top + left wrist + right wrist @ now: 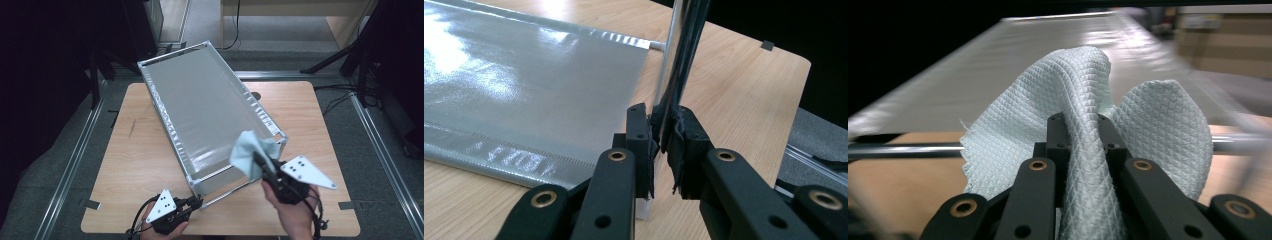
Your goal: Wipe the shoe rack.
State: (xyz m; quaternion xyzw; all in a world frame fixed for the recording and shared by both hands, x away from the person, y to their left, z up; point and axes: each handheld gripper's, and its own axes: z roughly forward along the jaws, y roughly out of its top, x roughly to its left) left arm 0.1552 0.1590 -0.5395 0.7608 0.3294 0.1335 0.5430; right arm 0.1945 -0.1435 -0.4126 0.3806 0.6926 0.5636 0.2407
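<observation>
Writing is unreadable; left tool (663,150) clamps frame post (679,55), right tool (1083,125) pinches cloth (1083,100).

A long silver box frame (200,115) with grey fabric panels lies diagonally from upper centre to lower centre of the high view. A pale blue waffle-weave cloth (250,152), bunched and upright, sits at its lower right corner.

No legible text; faint embossed marks on grey sheet (524,85) edge can't be read.
</observation>
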